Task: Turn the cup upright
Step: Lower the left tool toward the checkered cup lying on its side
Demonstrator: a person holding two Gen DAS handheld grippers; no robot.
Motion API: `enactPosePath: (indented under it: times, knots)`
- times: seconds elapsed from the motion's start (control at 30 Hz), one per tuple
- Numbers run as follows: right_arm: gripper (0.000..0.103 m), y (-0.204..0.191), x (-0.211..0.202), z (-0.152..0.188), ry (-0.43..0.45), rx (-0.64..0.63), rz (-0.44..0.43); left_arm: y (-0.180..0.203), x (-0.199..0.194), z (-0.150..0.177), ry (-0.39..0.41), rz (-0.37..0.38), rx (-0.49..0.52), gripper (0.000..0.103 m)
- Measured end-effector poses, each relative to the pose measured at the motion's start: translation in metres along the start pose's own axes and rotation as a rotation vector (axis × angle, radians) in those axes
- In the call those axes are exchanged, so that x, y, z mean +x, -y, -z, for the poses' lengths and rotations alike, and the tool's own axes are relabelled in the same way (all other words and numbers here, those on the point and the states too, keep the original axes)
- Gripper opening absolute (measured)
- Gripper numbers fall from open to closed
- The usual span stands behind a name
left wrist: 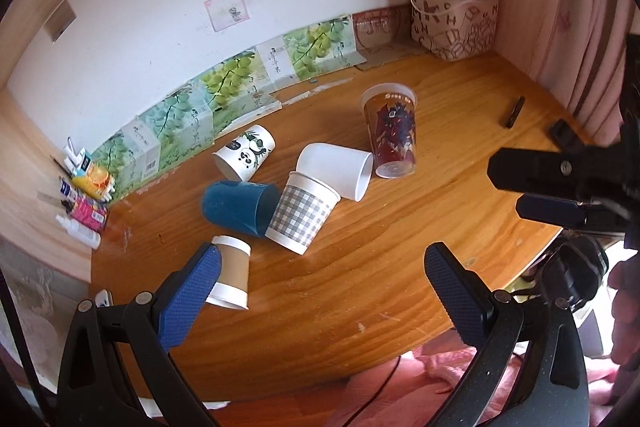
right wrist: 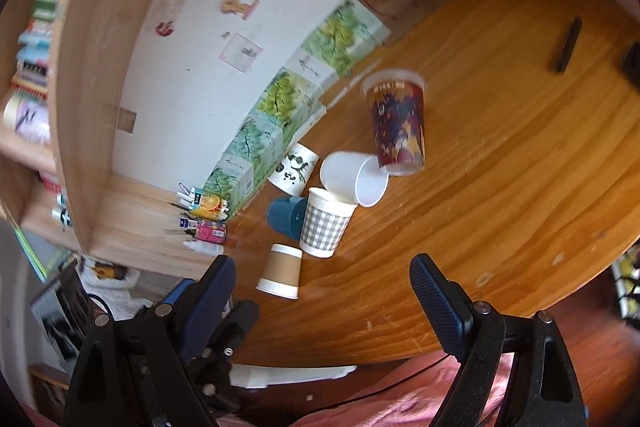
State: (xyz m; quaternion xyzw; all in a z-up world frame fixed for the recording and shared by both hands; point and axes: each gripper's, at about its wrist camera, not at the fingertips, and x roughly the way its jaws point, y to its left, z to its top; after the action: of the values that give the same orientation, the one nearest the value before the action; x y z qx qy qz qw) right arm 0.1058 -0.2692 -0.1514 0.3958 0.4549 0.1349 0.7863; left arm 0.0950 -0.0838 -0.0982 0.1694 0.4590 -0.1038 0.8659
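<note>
Nearest our lens, the left gripper (left wrist: 322, 291) stands with its blue-padded fingers (left wrist: 188, 297) spread wide and nothing between them, low over the front edge of the wooden table (left wrist: 400, 267). The right gripper (right wrist: 322, 301) is likewise spread wide and empty, above the same front edge.

We record six cups in a loose cluster near the table's middle. The brown-sleeved cup (left wrist: 232, 273) lies nearest, just beside the left gripper's left finger; whether pad and cup touch we cannot tell from this view. It appears to rest mouth-down, though the fisheye bend makes that uncertain. Behind it the blue cup (left wrist: 238, 205) lies on its side, touching the grey-checked cup (left wrist: 300, 213). The plain white cup (left wrist: 336, 169) lies on its side, its mouth toward the right, leaning on the checked one. The panda cup (left wrist: 246, 157) lies tipped toward the back wall. The printed clear cup (left wrist: 392, 133) stands apart to the right, mouth-down.

Grape-printed cartons (left wrist: 224, 83) line the wall.
</note>
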Motion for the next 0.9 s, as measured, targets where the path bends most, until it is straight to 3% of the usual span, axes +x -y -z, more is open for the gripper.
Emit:
enactPosePath:
  times: [0.23, 0.43, 0.9]
  knots:
    - [0.089, 0.024, 0.047, -0.010, -0.153, 0.196, -0.050, -0.008, 0.035, -0.005, -0.051, -0.011, 0.065, 0.102]
    - [0.089, 0.040, 0.082, -0.020, -0.225, 0.318, -0.042, -0.010, 0.068, -0.010, -0.077, 0.010, 0.130, 0.102]
    - [0.089, 0.055, 0.148, -0.053, -0.298, 0.441, 0.022, 0.004, 0.132, -0.016, -0.187, 0.107, 0.249, 0.101]
